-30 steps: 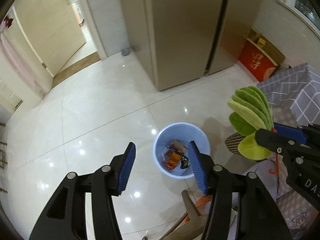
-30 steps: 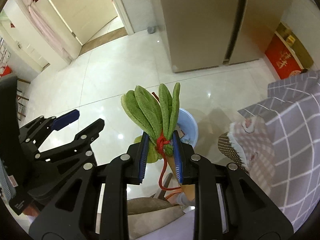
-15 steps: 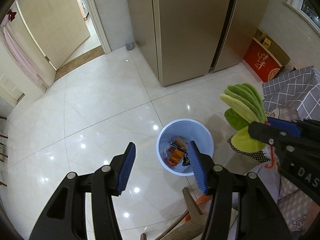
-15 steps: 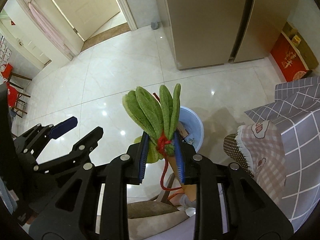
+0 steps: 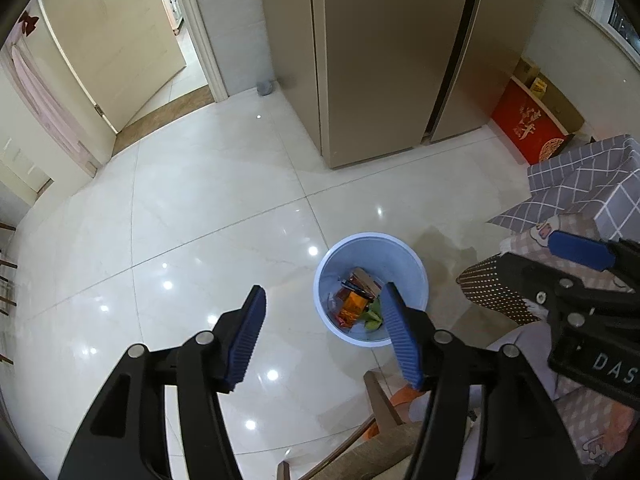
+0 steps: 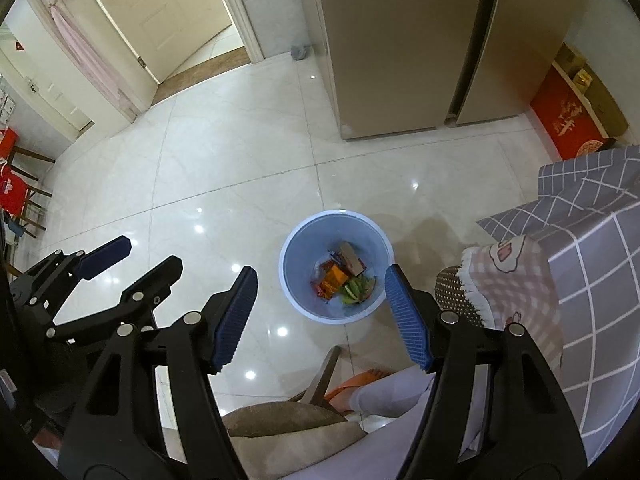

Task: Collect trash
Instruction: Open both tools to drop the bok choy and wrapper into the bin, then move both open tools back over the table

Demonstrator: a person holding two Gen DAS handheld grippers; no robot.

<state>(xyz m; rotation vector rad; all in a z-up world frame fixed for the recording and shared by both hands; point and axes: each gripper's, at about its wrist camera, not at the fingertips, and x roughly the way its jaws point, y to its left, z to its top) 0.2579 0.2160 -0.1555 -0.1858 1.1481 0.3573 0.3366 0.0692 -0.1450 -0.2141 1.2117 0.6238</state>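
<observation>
A light blue trash bin (image 5: 412,268) (image 6: 304,240) stands on the tiled floor below both grippers. Inside lie wrappers, a small box and the green leafy bundle (image 6: 357,289) (image 5: 372,314). My left gripper (image 5: 324,336) is open and empty, held high above the floor just left of the bin. My right gripper (image 6: 320,316) is open and empty, high above the bin's near rim. It also shows at the right edge of the left wrist view (image 5: 552,264), and the left gripper shows at the left of the right wrist view (image 6: 132,260).
A tall beige fridge (image 5: 384,60) stands behind the bin. A table with a grey checked cloth (image 6: 592,216) and a chair with a pink cloth (image 6: 512,284) are at the right. A red box (image 5: 528,128) sits by the wall. A wooden chair (image 6: 320,372) and the person's leg are below.
My right gripper has opened and let go of the green leafy bundle, which now lies in the bin. Both grippers have risen a little.
</observation>
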